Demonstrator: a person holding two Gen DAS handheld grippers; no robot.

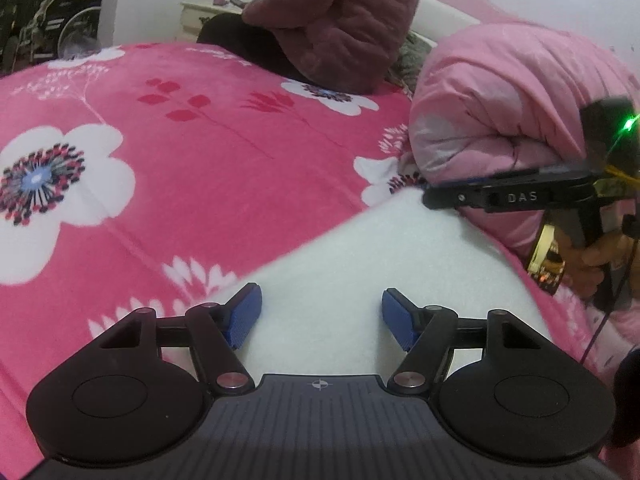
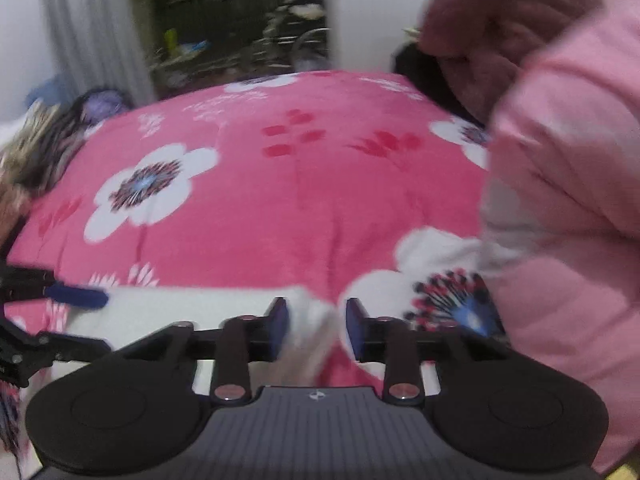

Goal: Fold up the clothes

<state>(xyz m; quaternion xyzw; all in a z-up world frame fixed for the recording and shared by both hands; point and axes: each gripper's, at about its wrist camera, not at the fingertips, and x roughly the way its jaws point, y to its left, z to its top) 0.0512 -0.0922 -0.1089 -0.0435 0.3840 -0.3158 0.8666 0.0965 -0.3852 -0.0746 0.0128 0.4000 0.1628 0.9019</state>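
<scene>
**Two handheld grippers over a white garment on a floral bed**

We are looking along two black handheld grippers with blue rubber pads. Both point down at a bed covered in a bright pink fleece blanket point(image 1: 208, 152) printed with large white flowers.

The task's thing, a soft white fleece garment point(image 1: 360, 264), lies flat at the near edge of the bed, its far corner reaching towards the bed's right side.

Our left gripper point(image 1: 322, 320) hovers over the garment's near part. Its jaws stand well apart and hold nothing; the white cloth shows plainly between the pads.

Our right gripper point(image 2: 317, 330) sits at the garment's far right corner. Its jaws are narrowly parted. A fold of white cloth lies in the gap, but this view is blurred, and we cannot tell whether the pads press on it. In the left view the same gripper is seen side-on, its tip at that corner.

A bulky pale pink quilted bundle point(image 1: 504, 100) stands at the right edge of the bed, just beside the right gripper. A dusky mauve plush garment point(image 1: 340, 12) rests at the far edge.

We judge the fold to be at an early step: laying the cloth out and taking its corners. Next, each gripper needs a firm pinch on an edge before lifting it across.
</scene>
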